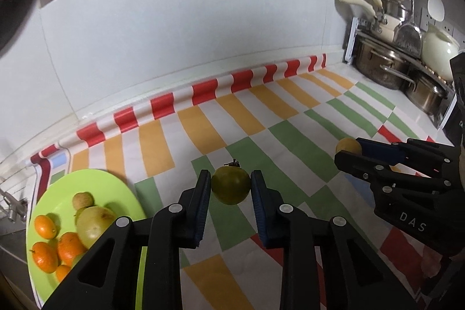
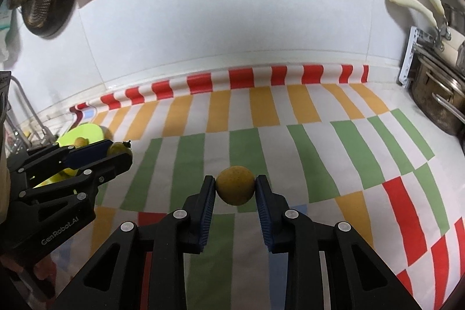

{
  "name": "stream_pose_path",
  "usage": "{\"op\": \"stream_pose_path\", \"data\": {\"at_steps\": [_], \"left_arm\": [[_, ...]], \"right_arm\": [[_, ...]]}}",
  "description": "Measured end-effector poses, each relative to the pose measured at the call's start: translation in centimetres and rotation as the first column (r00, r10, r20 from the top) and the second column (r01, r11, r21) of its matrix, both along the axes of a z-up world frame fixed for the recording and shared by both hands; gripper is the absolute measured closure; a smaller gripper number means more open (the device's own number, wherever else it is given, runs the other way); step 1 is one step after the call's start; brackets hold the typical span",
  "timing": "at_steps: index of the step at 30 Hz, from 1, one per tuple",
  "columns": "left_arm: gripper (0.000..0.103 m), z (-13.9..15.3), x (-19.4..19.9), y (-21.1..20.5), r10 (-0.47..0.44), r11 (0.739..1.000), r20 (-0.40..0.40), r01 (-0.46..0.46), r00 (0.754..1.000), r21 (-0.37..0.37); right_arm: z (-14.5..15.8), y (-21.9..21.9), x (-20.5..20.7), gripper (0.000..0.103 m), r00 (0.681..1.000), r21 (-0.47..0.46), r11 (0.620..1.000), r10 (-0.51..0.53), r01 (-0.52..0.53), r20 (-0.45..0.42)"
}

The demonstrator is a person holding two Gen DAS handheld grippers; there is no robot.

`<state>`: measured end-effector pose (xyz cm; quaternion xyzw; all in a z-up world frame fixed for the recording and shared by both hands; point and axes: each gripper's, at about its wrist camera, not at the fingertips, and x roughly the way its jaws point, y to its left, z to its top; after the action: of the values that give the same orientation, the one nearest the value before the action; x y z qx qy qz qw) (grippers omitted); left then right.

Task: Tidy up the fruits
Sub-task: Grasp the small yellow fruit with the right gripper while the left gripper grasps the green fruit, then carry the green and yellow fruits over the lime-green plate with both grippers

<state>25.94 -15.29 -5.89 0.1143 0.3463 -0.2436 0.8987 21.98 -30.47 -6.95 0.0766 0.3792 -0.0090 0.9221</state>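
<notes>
My left gripper [image 1: 231,182] is shut on a green round fruit with a dark stalk [image 1: 231,185], held between its blue pads above the striped cloth. My right gripper [image 2: 235,185] is shut on a yellow-brown round fruit [image 2: 235,185]. In the left wrist view the right gripper [image 1: 345,151] shows at the right with that fruit [image 1: 348,145]. In the right wrist view the left gripper [image 2: 117,151] shows at the left with the green fruit [image 2: 117,148]. A lime-green plate [image 1: 87,182] at lower left holds several small oranges [image 1: 45,227], a pale green fruit [image 1: 94,221] and a small brownish fruit [image 1: 82,201].
A striped red, orange, green and white cloth [image 1: 261,118] covers the counter up to the white tiled wall [image 1: 174,34]. Steel pots [image 1: 380,66] and cream pans [image 1: 386,22] stand on a rack at the right. A dish rack [image 2: 20,118] stands at the far left.
</notes>
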Motion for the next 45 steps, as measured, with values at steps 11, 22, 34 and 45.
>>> {"op": "stream_pose_path", "data": {"at_steps": [11, 22, 34, 45], "left_arm": [[0.075, 2.9, -3.0, 2.5, 0.041, 0.998, 0.054, -0.038, 0.998, -0.045], [0.075, 5.8, -6.6, 5.5, 0.105, 0.992, 0.129, -0.094, 0.986, -0.085], [0.075, 7.0, -10.1, 9.0, 0.186, 0.98, 0.159, -0.172, 0.97, -0.098], [0.075, 7.7, -12.6, 12.6, 0.235, 0.97, 0.175, -0.221, 0.956, -0.098]], "right_arm": [[3.2, 2.2, -1.8, 0.073, 0.996, -0.01, 0.998, 0.057, -0.056, 0.072], [6.1, 4.9, -4.1, 0.073, 0.983, -0.024, 0.992, 0.125, -0.123, 0.136], [8.0, 8.3, -6.5, 0.073, 0.958, -0.04, 0.976, 0.216, -0.213, 0.188], [9.0, 11.8, -8.1, 0.073, 0.937, -0.044, 0.961, 0.275, -0.272, 0.215]]}}
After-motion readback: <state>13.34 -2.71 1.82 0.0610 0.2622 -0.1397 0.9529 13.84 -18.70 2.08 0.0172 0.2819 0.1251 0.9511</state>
